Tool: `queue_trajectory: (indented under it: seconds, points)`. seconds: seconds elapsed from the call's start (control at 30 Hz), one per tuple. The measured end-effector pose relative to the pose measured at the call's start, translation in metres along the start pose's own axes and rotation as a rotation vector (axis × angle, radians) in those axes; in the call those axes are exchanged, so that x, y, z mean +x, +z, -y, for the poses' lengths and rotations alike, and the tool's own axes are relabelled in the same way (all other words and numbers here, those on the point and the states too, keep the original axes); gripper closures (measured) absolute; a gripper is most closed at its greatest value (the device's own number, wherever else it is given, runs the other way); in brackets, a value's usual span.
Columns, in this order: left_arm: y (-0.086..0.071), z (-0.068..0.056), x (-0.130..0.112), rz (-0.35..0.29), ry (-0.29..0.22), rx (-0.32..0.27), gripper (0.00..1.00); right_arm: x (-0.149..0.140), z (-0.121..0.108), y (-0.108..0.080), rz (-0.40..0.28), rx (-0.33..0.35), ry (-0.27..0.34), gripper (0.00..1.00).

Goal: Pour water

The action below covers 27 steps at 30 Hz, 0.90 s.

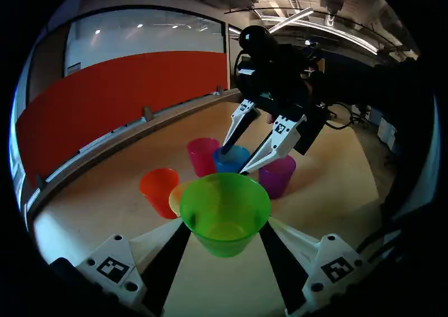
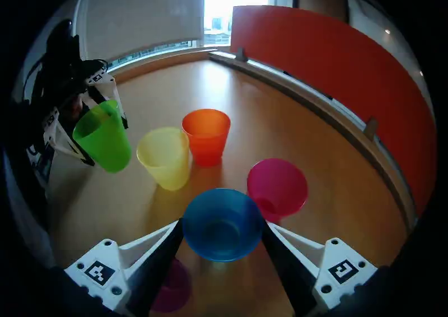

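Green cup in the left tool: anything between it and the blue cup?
The yellow cup stands on the table roughly between the green cup and blue cup, orange cup beside it. Both held cups look raised, so the path above seems open.

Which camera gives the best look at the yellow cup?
The right gripper view: the yellow cup stands whole and unblocked beside the orange cup. In the left gripper view, the green cup hides most of it.

The left tool (image 1: 225, 227), low in the frame, has white fingers (image 1: 143, 245) with black inner pads (image 1: 168, 261), square black-and-white markers (image 1: 116, 268) and dark screws (image 1: 131, 286). The right tool (image 2: 222, 227) looks alike; its black body (image 1: 269, 70) carries cables (image 1: 341, 118).
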<state>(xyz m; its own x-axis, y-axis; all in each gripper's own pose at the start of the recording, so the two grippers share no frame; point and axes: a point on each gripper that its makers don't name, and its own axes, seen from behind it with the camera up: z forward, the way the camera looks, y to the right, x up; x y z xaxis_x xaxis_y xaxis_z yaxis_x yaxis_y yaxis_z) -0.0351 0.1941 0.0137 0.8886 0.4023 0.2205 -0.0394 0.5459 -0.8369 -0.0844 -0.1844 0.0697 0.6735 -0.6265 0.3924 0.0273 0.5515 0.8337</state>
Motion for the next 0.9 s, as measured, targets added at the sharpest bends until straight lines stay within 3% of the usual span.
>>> queue_trajectory:
  seconds: [0.27, 0.9]
  points:
    - [0.0018, -0.0003, -0.0013, 0.002, -0.006, 0.0, 0.18, -0.0041, -0.0014, 0.0023, 0.008, -0.004, 0.0, 0.08]
    - [0.0029, 0.0026, 0.0012, -0.004, -0.013, 0.015, 0.18, -0.0019, 0.0022, 0.0026, -0.058, -0.001, 0.006, 0.1]
